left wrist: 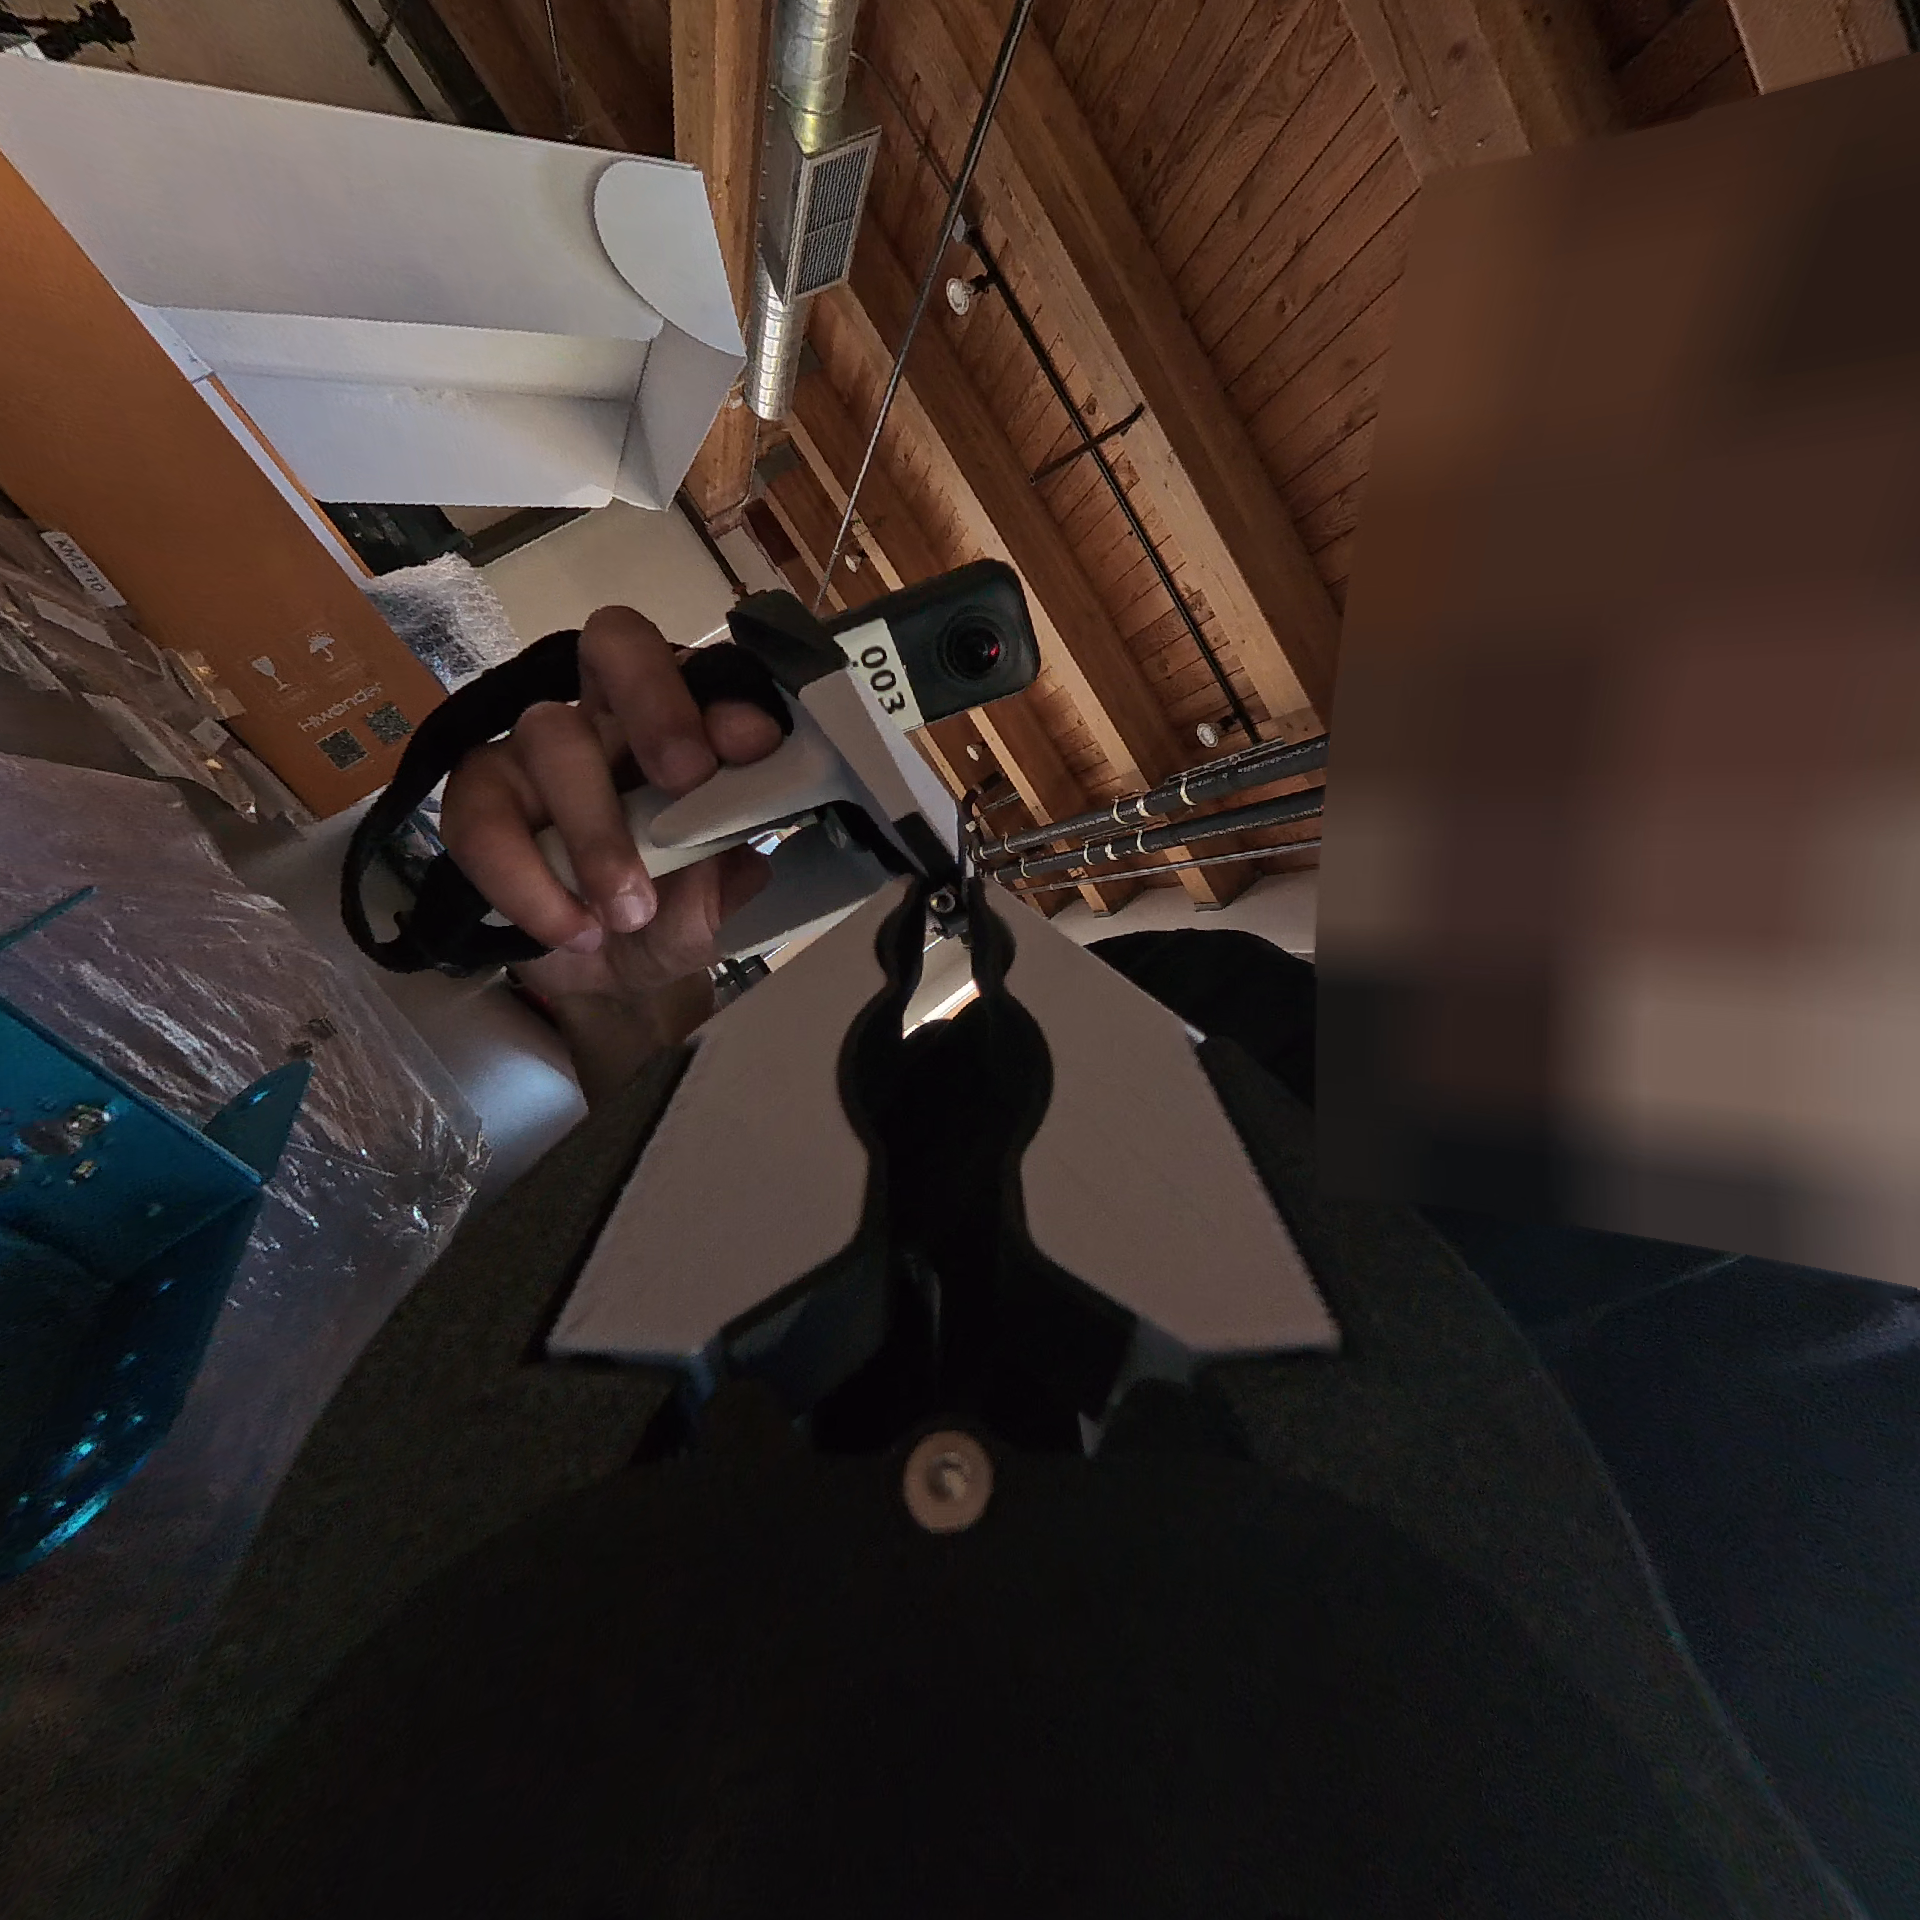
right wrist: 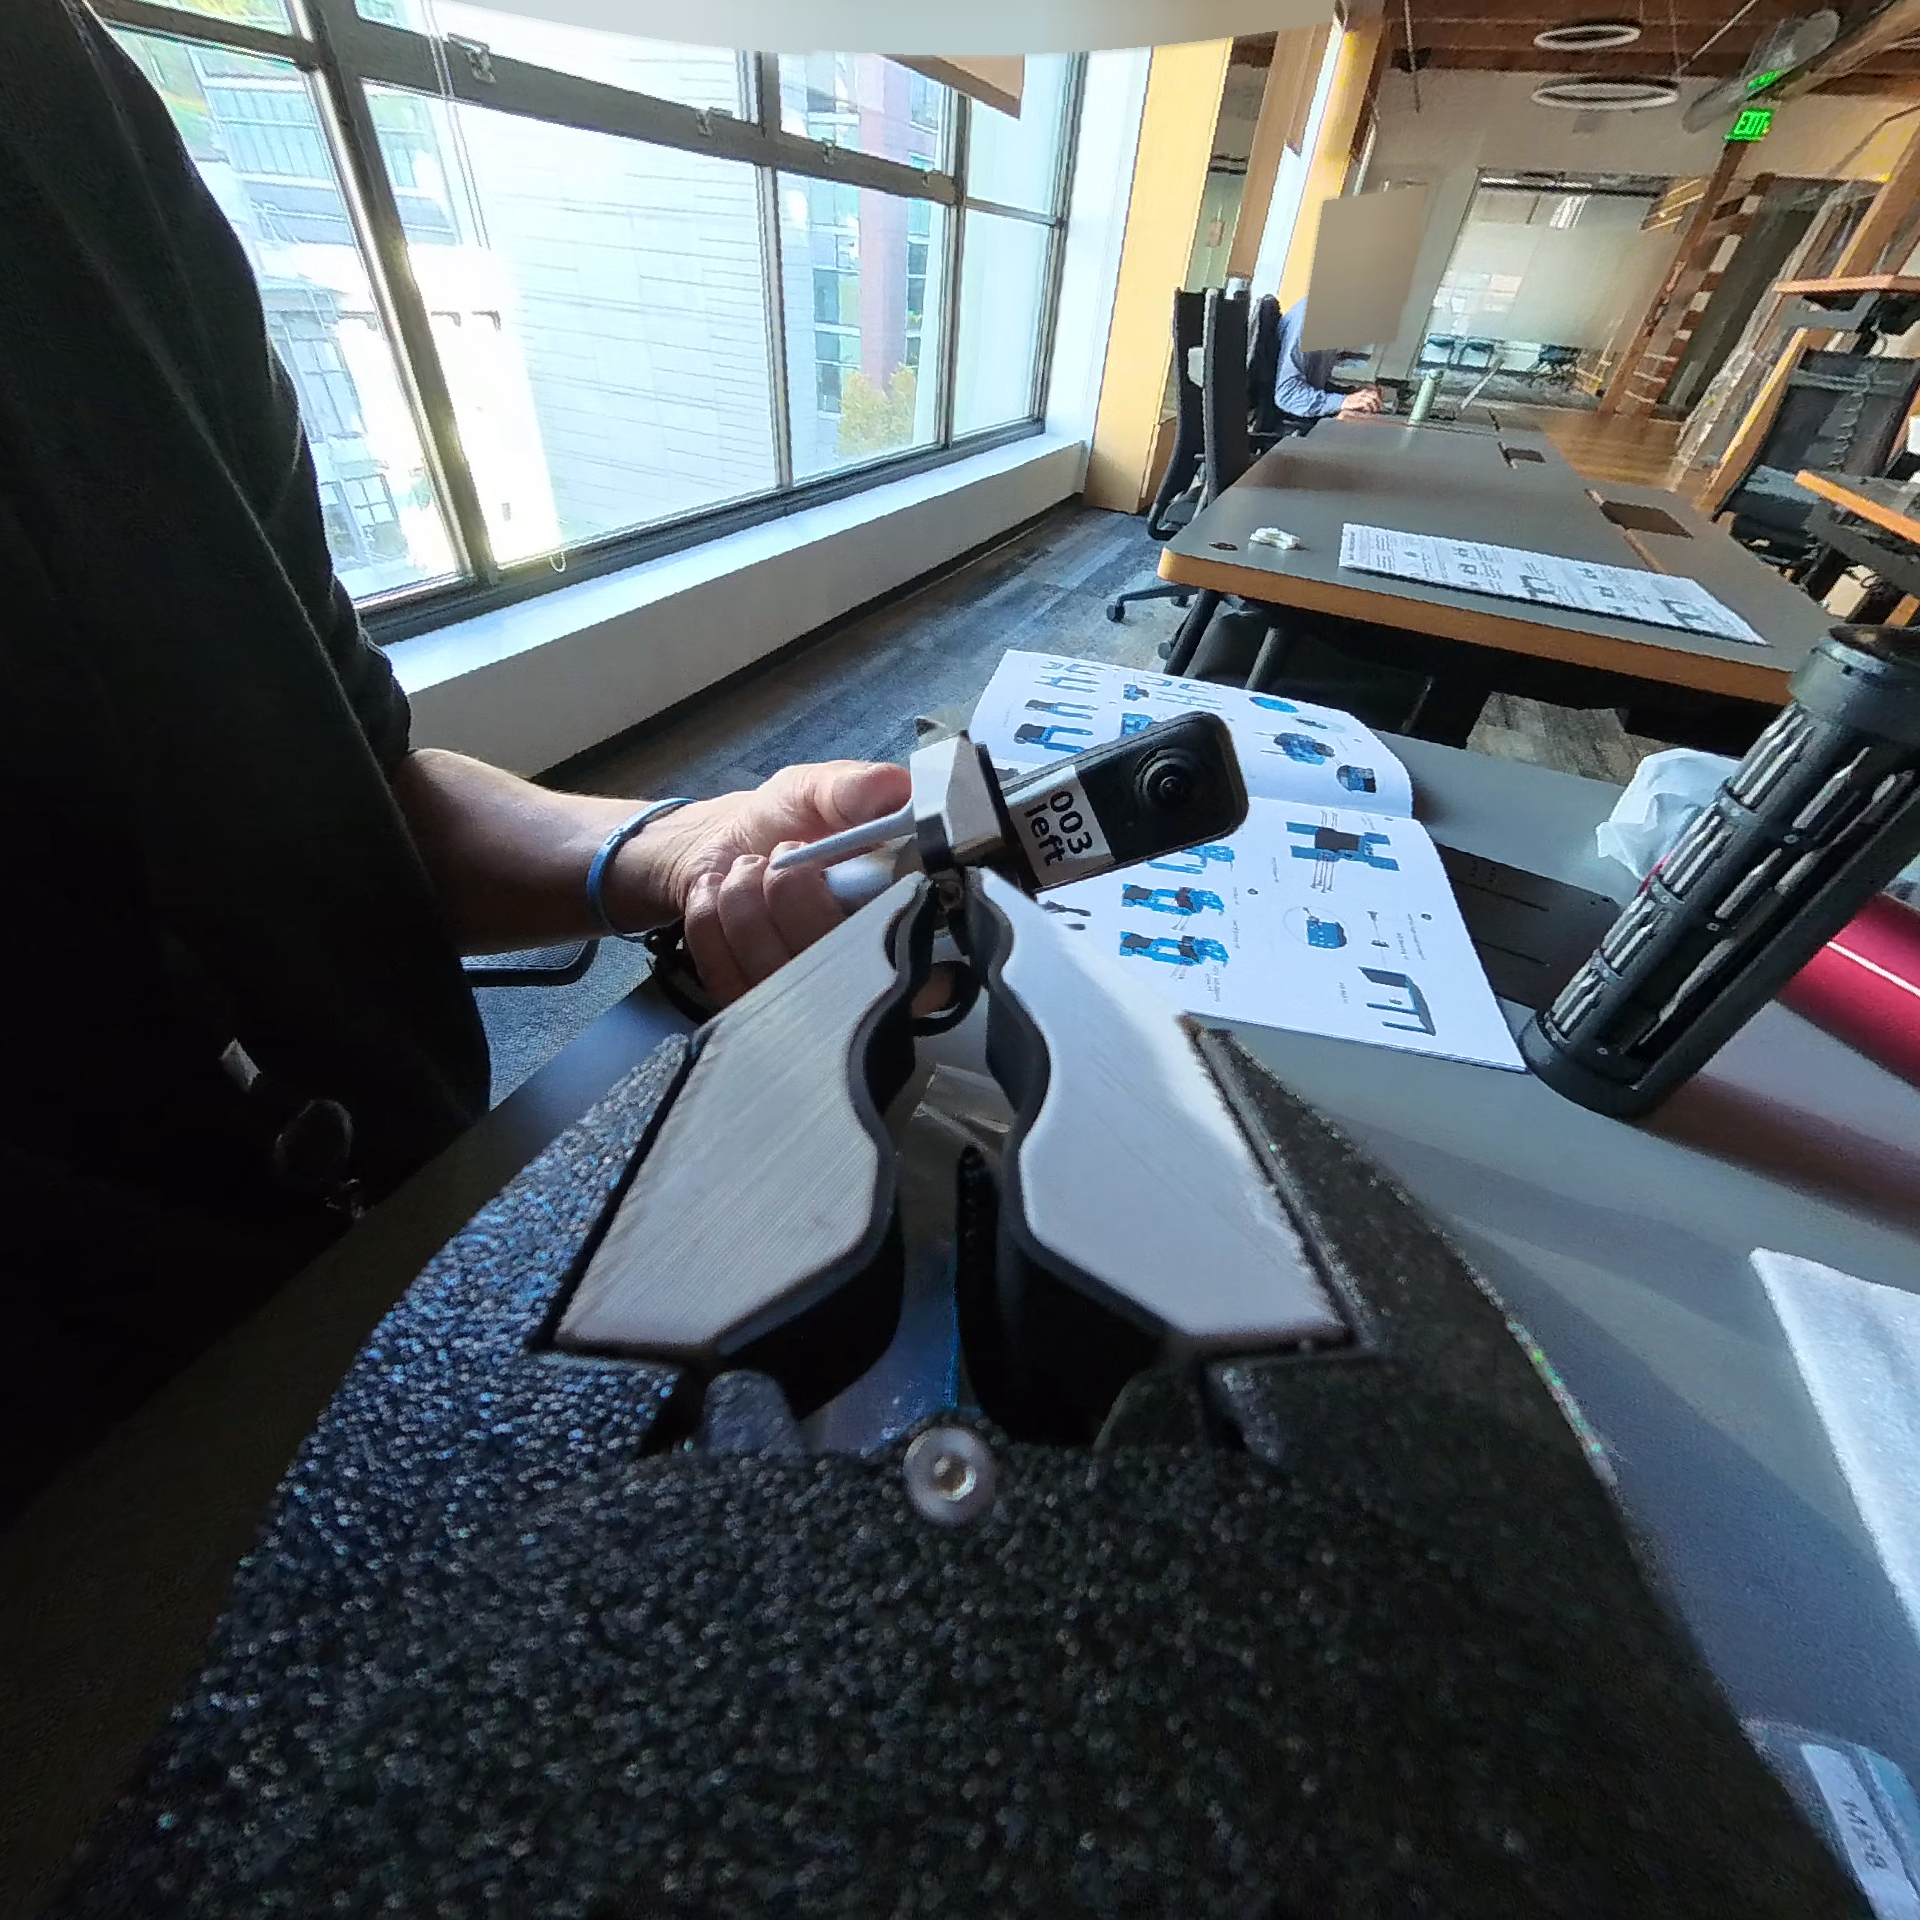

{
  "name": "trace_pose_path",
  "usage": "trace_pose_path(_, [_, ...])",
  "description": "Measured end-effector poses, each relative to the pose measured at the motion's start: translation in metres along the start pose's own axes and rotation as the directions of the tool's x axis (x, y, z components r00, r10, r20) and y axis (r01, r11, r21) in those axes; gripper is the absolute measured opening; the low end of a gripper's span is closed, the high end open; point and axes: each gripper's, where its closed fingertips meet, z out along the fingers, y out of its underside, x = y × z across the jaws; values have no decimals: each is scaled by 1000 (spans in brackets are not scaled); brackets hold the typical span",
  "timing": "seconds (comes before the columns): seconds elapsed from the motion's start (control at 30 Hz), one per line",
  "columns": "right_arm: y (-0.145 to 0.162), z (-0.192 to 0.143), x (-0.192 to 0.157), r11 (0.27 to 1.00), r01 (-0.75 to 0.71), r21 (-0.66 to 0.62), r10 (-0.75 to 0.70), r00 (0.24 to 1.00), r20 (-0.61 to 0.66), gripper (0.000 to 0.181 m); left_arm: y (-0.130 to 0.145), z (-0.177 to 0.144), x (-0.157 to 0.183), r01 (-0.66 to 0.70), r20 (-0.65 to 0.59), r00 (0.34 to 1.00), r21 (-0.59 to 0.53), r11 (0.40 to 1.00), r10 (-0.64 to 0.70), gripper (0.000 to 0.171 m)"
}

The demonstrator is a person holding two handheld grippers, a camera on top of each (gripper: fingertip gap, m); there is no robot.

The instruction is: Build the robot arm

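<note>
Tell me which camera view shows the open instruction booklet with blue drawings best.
The right wrist view: the instruction booklet lies open on the grey table, beyond the right gripper. The left wrist view points up at the ceiling and shows nothing of it.

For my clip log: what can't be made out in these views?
Left wrist view: the small part at the left gripper tips is too small to identify.
Left wrist view: the right side is blurred over.
Right wrist view: the right gripper tips meet the left gripper, which hides their gap.
Right wrist view: the white sheet is cut off by the right edge.
</note>
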Motion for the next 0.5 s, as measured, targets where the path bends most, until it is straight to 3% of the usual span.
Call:
trace_pose_path(0.03, [0, 0, 0, 1000, -1, 1, 1, 1000, 2, 4, 0, 0, 0, 1, -3, 1000, 1, 1000, -1, 6])
trace_pose_path(0.5, [-1, -1, -4, 999, 41, 7, -41, 999, -6, 4, 3, 1, 2, -7, 7, 1000, -10, 1000, 7, 5])
